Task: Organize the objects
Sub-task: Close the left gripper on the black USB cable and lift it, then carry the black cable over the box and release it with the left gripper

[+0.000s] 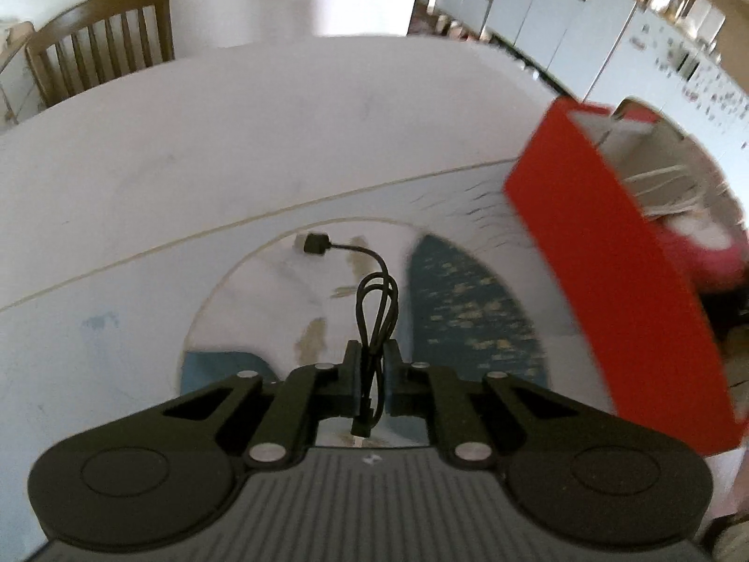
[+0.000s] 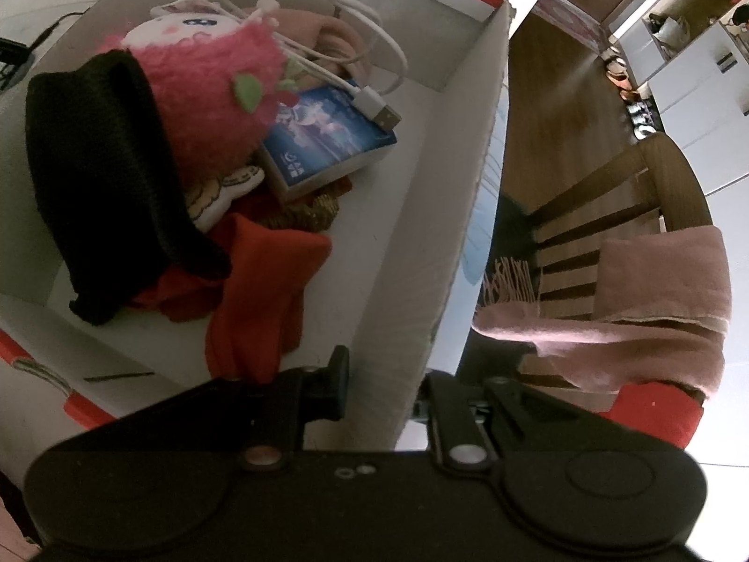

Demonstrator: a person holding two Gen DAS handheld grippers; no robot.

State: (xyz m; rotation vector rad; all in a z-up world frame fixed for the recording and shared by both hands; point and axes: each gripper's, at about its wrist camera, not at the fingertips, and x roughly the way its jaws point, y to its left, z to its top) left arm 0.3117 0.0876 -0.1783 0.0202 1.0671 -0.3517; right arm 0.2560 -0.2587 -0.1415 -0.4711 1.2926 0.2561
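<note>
My left gripper (image 1: 373,356) is shut on a looped black cable (image 1: 374,299). The cable hangs between the pads, and its plug end (image 1: 316,244) sticks out above the white table (image 1: 234,140). A red cardboard box (image 1: 608,257) stands to the right, blurred. In the right wrist view, my right gripper (image 2: 381,374) is shut on the box's white inner side wall (image 2: 435,234), one finger inside and one outside. The box holds a pink plush toy (image 2: 210,89), a black knit piece (image 2: 103,164), a blue packet (image 2: 327,140), a white USB cable (image 2: 374,47) and red cloth (image 2: 267,281).
A wooden chair (image 1: 103,42) stands behind the table at the far left. Another chair (image 2: 608,215) with a pink scarf (image 2: 655,309) draped over it is beside the box. White cabinets (image 1: 561,14) line the back of the room.
</note>
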